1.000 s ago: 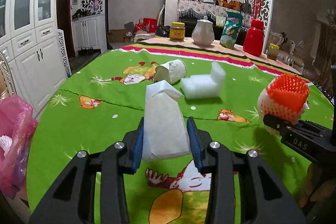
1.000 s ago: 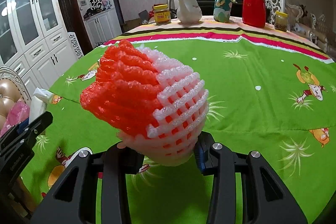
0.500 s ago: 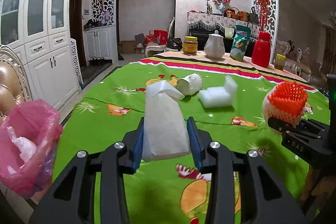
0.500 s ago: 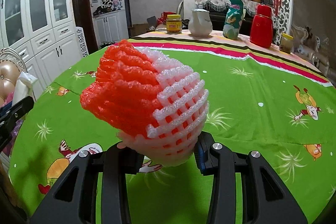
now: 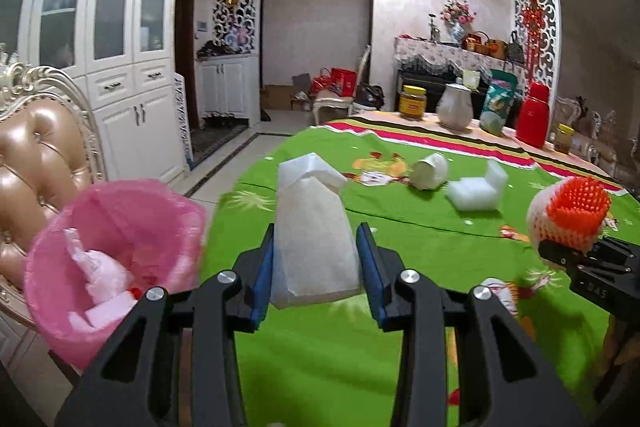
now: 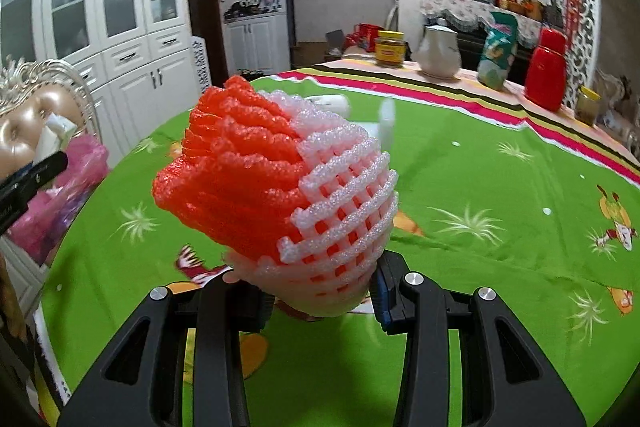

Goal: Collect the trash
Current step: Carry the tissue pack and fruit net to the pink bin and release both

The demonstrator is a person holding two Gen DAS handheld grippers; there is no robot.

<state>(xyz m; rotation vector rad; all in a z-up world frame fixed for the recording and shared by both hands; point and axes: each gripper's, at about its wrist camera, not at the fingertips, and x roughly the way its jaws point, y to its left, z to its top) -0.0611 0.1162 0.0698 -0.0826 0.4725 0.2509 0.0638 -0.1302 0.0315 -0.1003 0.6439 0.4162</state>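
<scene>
My left gripper [image 5: 316, 267] is shut on a folded white tissue [image 5: 314, 227] and holds it above the green tablecloth [image 5: 400, 227], just right of a pink trash bag [image 5: 116, 251] with scraps inside. My right gripper [image 6: 320, 291] is shut on an orange and white foam fruit net [image 6: 276, 187]. That foam net [image 5: 568, 219] and the right gripper [image 5: 592, 267] also show at the right edge of the left wrist view. A tipped white paper cup [image 5: 430, 171] and a white foam piece [image 5: 476, 189] lie on the cloth further back.
A padded golden chair [image 5: 36, 155] stands at the left, behind the pink bag [image 6: 60, 195]. At the table's far end stand a yellow-lidded jar [image 5: 412, 103], a white jug [image 5: 454, 111], a green packet [image 5: 496, 107] and a red flask [image 5: 534, 119]. White cabinets [image 5: 120, 67] line the left wall.
Both grippers have swung left with their loads. The pink bag has come from the left edge to just beside the tissue, and the chair has come into view.
</scene>
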